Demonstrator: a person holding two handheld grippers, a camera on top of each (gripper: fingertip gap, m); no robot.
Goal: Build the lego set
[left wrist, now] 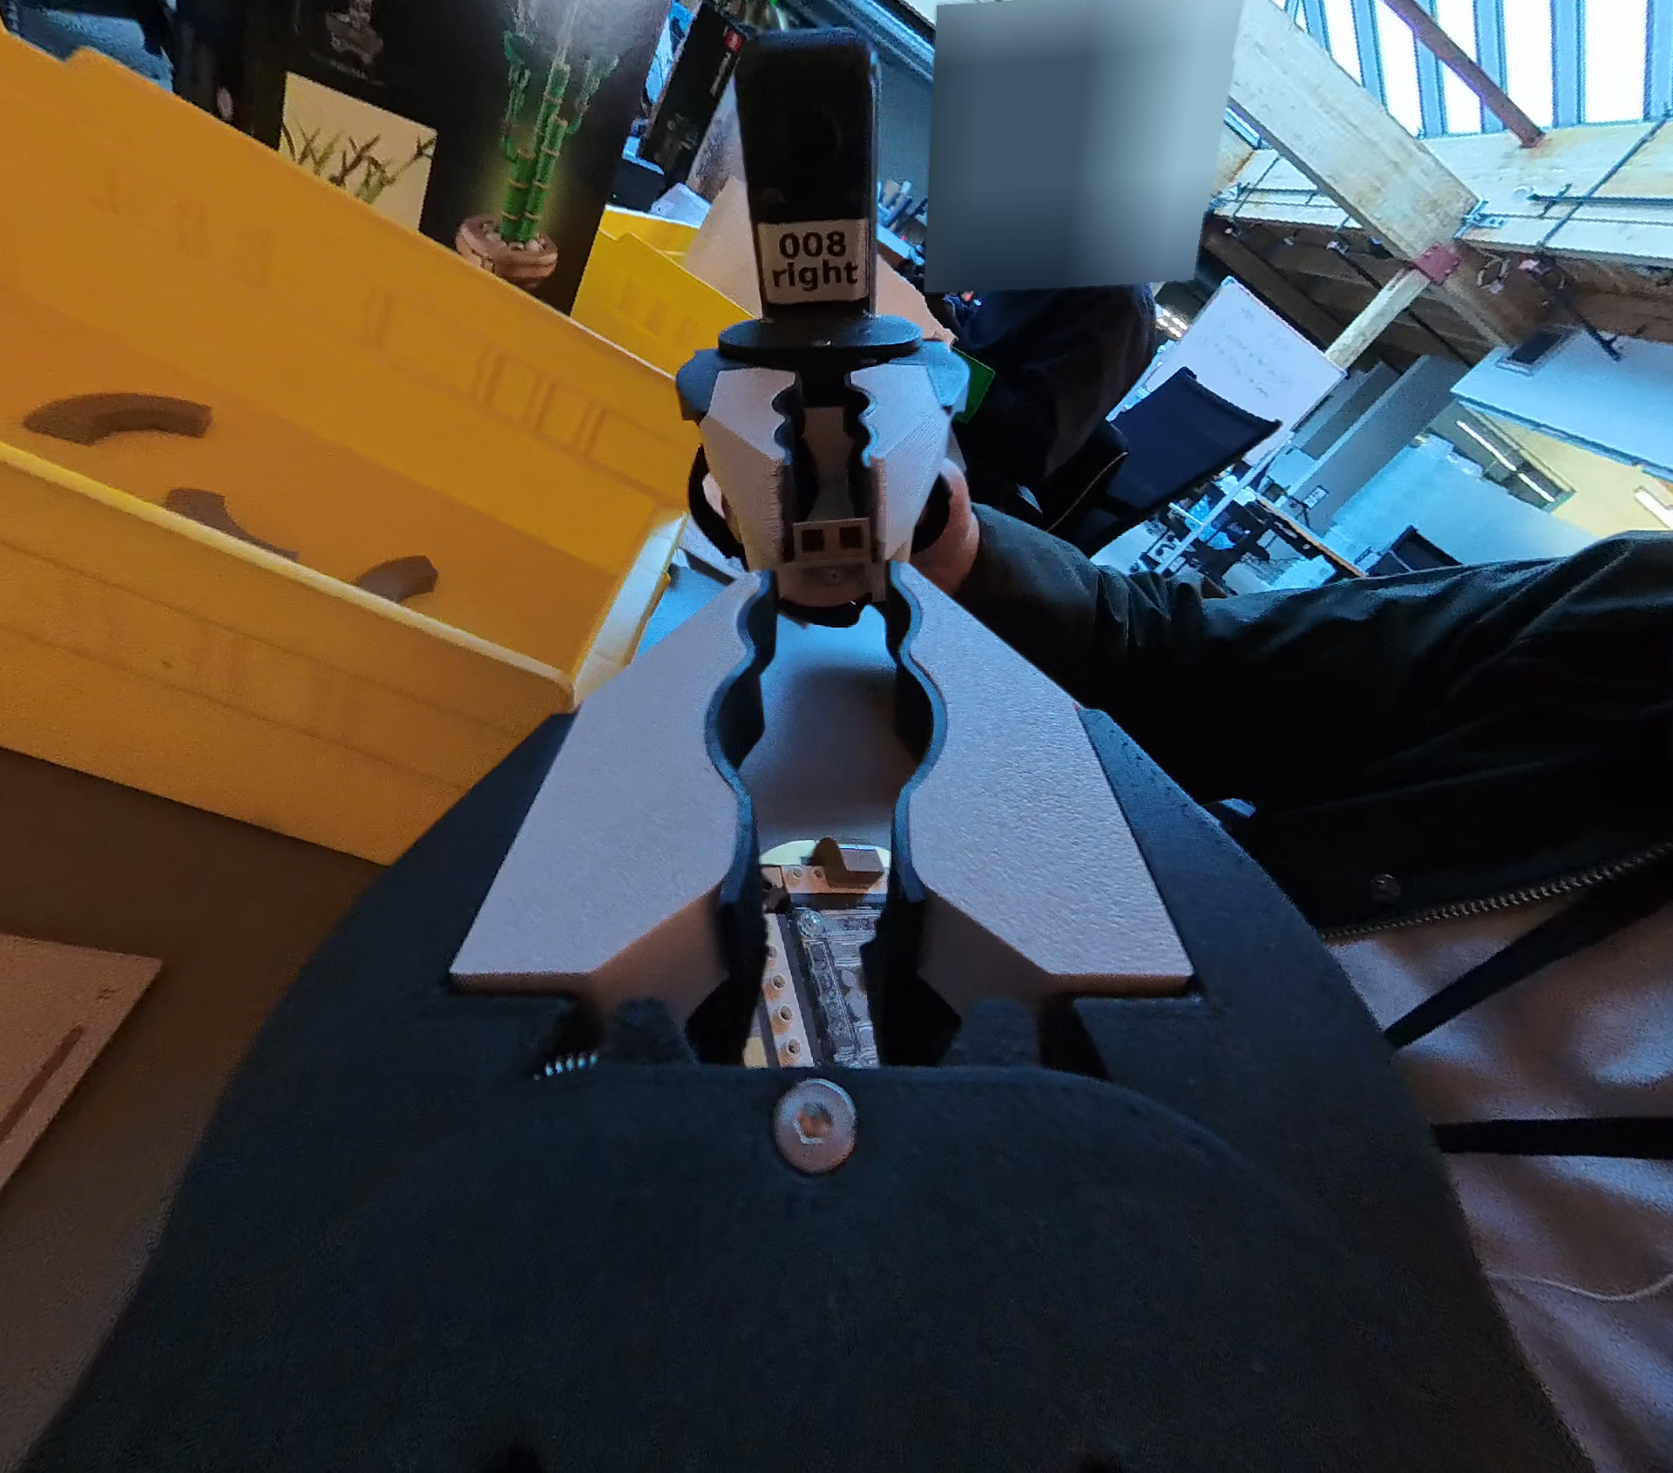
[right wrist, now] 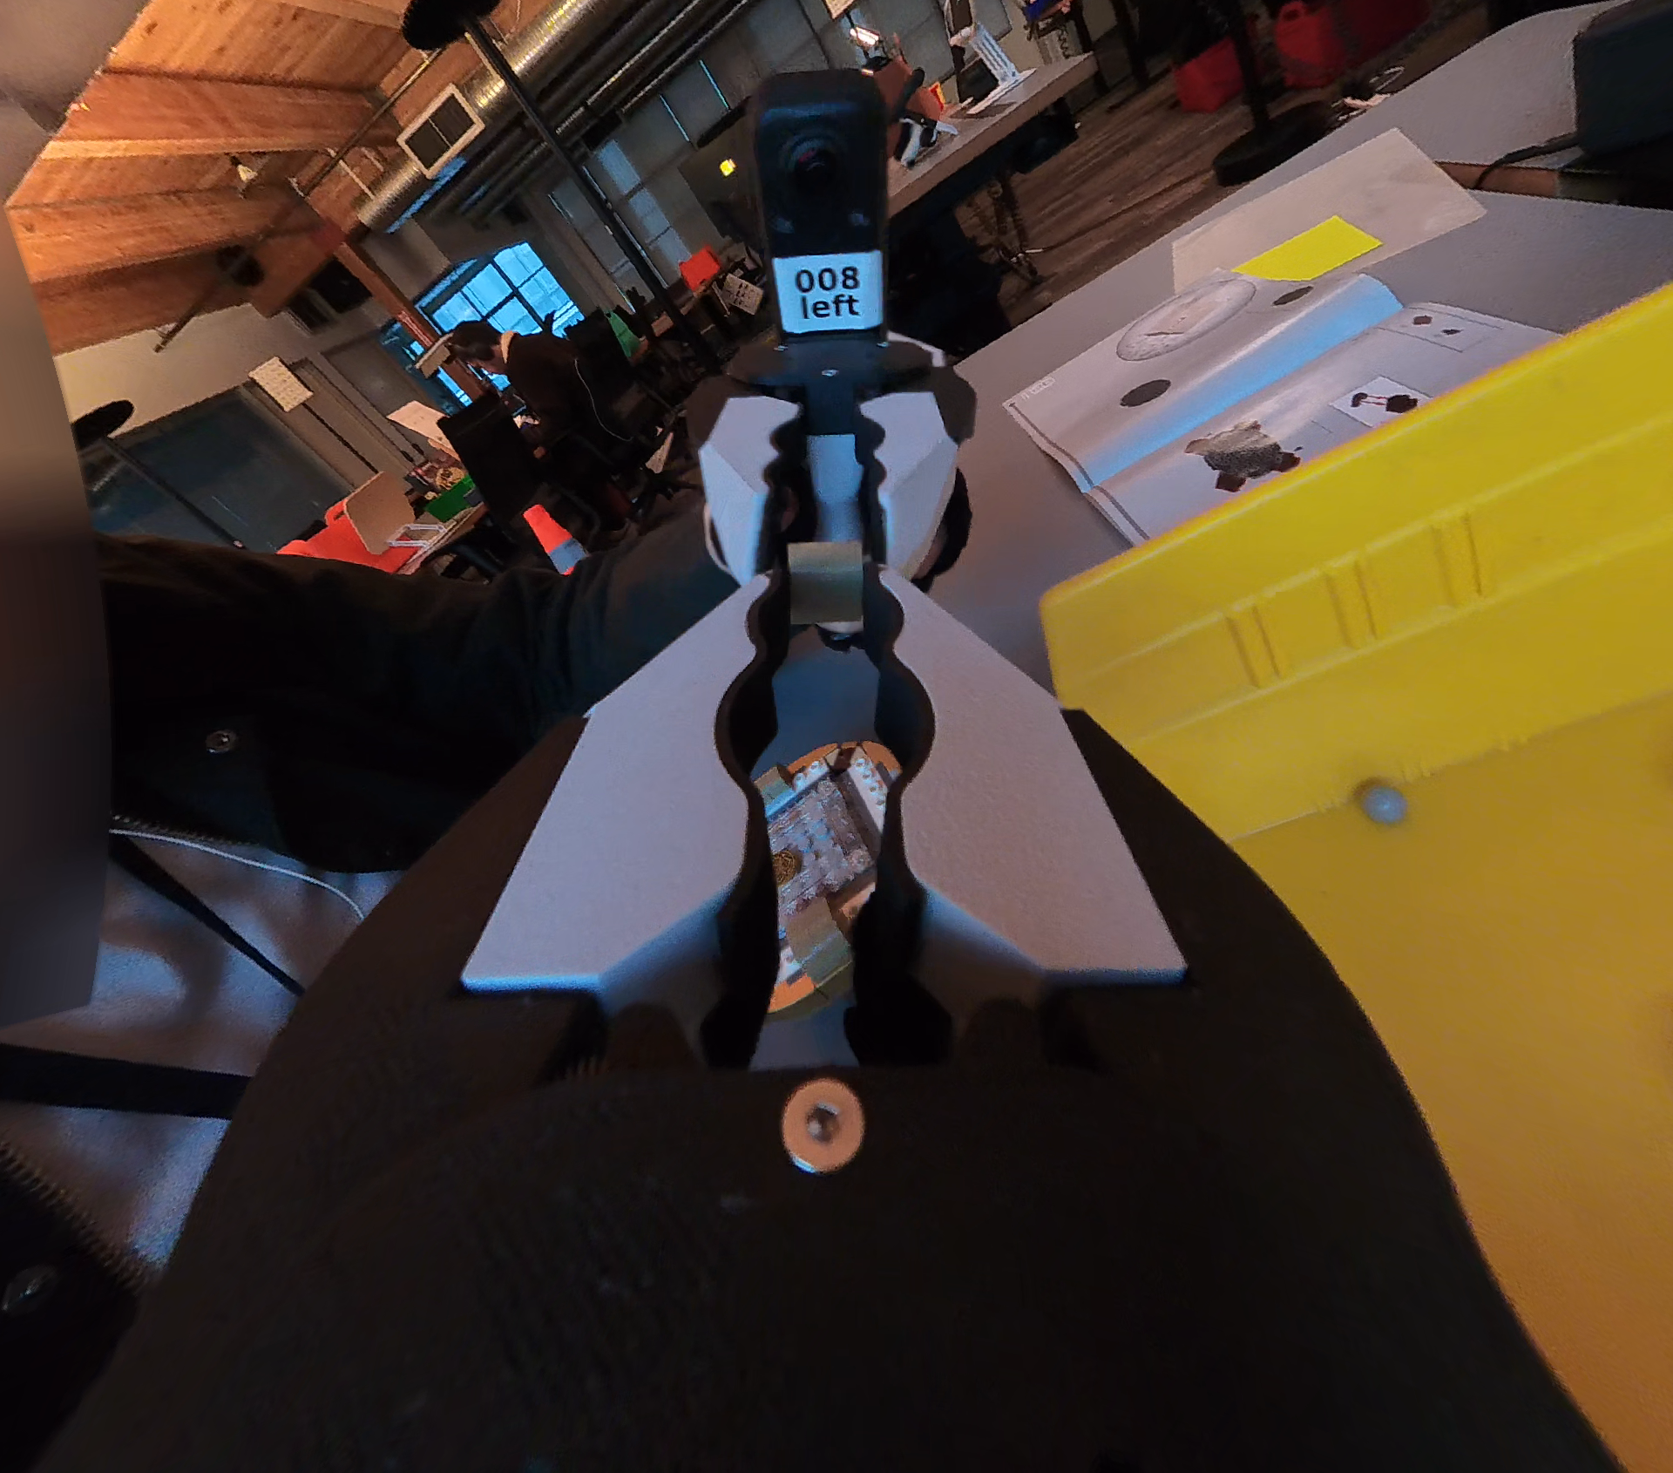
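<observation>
**Spotter:** Skylights and timber beams fill the far side of your left wrist view. A yellow bin [left wrist: 299, 307] holding curved brown pieces [left wrist: 118, 417] sits on the left.

**Operator:** Where is the part?

**Spotter:** Dead ahead. Your left gripper [left wrist: 828, 596] points straight at your right gripper [left wrist: 824, 515], nose to nose on one line. A small brick [left wrist: 824, 540] sits in the right one's tips, its two square holes facing you. Your left tips stand slightly apart just below it. I cannot tell whether they pinch anything.

**Operator:** And from the other side?

**Spotter:** In the right wrist view a grey table [right wrist: 1014, 524] runs to the far right, with an open booklet [right wrist: 1267, 397] on it. The bin's yellow wall [right wrist: 1358, 614] is near right. Your right gripper [right wrist: 824, 587] is clamped on the brick [right wrist: 822, 580], which shows a plain tan face here and spans the gap crosswise. The left gripper [right wrist: 828, 515] is touching or nearly touching its far side.

**Operator:** So which hand moves?

**Spotter:** I'd judge the right one carries the brick. Any mating push runs along the shared line, so keep both noses level.
</observation>
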